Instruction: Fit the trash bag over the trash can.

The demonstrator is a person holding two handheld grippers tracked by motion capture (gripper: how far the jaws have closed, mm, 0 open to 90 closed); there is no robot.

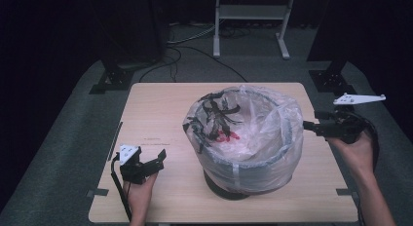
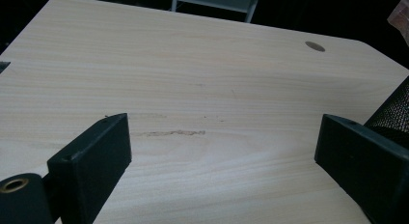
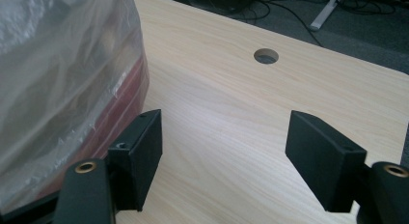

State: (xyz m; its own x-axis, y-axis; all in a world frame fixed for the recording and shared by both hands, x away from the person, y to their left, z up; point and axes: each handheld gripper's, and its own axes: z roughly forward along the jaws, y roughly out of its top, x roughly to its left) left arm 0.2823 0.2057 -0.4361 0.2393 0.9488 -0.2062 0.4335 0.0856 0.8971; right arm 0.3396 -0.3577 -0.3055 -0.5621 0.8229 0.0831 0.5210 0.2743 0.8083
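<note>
Tongs [image 1: 309, 127] spread wide beside bag [image 1: 263, 123].

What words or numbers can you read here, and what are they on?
None can be read.
Plastic bag lining the bin: black brush-like marks and a red blotch, too crumpled to read.
Table: a faint small printed line near the left gripper, too small to read.

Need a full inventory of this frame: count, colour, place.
bin: 1, dark mesh, table centre-right
plastic bag: 1, clear with black and red print, lining the bin, draped over its rim
table: 1, light wood, cable hole near far corner
stand: 1, white, on floor behind table
cables: several, dark, on grey floor
left tongs: 1, black, open, near-left of table
right tongs: 1, black, open, beside bag's right side
</note>
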